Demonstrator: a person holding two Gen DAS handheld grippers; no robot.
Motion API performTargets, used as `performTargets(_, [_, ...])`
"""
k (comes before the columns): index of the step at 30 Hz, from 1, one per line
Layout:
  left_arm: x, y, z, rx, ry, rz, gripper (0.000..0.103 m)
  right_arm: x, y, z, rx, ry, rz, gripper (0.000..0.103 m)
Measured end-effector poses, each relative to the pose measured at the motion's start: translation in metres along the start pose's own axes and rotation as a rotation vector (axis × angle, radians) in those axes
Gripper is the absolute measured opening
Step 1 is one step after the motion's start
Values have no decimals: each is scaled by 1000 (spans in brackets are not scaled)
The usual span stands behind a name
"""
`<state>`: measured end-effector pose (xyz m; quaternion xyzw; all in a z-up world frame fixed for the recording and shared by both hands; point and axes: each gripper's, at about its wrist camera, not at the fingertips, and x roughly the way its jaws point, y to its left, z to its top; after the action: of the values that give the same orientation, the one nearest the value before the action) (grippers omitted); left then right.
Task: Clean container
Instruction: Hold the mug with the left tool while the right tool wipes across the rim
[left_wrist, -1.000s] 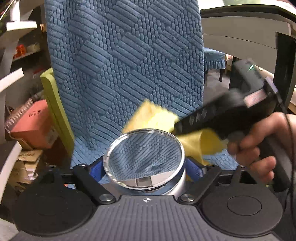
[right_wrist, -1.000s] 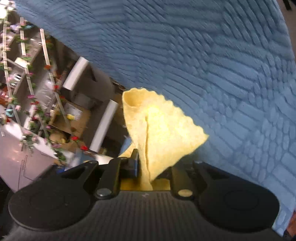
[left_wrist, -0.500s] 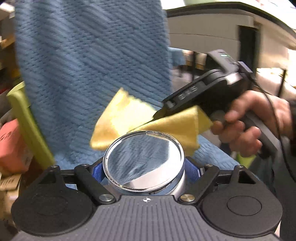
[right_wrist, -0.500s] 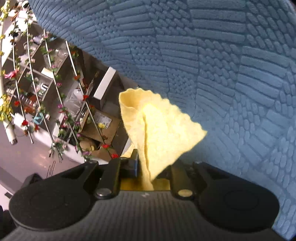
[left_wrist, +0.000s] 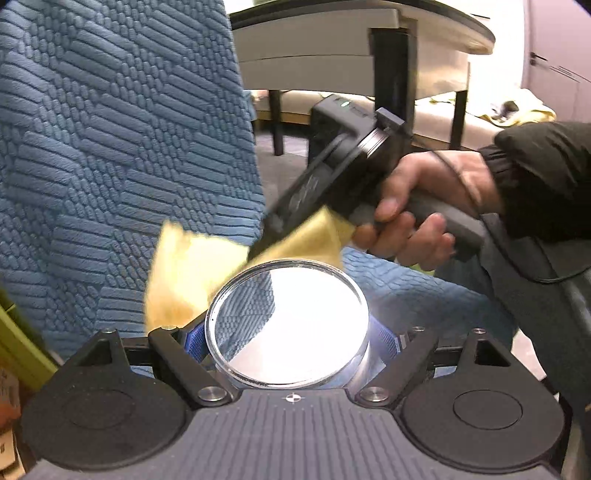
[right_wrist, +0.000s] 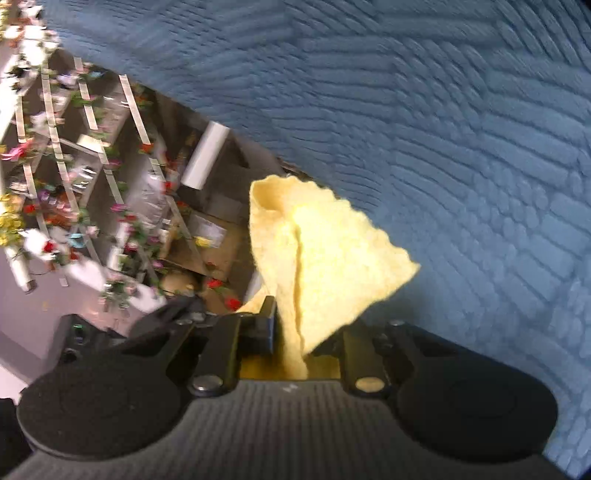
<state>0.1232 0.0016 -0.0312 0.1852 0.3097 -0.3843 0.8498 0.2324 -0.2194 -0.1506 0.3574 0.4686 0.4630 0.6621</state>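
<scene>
Blue textured fabric (left_wrist: 122, 147) fills the backdrop in both views. Left gripper (left_wrist: 291, 339) clamps a round metal container (left_wrist: 288, 325) between its blue pads, the shiny flat face turned toward the camera. Right gripper (right_wrist: 306, 332) is closed narrow on a folded yellow cloth (right_wrist: 325, 266); seen from the left wrist, that cloth (left_wrist: 192, 273) touches the container's upper-left rim. Right hand (left_wrist: 424, 210) grips the tool's handle, angled down toward the container.
</scene>
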Motion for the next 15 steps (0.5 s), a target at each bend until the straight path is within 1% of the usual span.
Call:
performTargets(2, [-1,3,-1,12,-3,-14,87,9,-1,2,-13,30,-58,18])
performTargets(4, [-1,5,-1,19,-7,-26,87,13,1,5,10,24,-21,18])
performTargets(5, [-3,4,-3,20,-9,-29,87,13,5,8,-1,18,0,18])
performTargets(8, [-3,8,-5,19,-16,-36,87,15,8,10,-9,16,27,18])
performTargets(9, [-3,9,-5,22,-18,-38,87,18,6,10,-4,30,16,18])
performTargets(11, [-3,10,-6,29,-20,-37,87,26,-4,8,1,65,-44,18])
performTargets(12, [-3,11,-6,28,-21,-38,87,26,-10,8,27,73,-53,18])
performTargets(14, [-4,13,-6,27,-24,-39,87,28,-8,9,31,70,-52,18])
performTargets(15, [-4,14,-7,27,-26,-38,87,26,-4,10,28,58,-24,18])
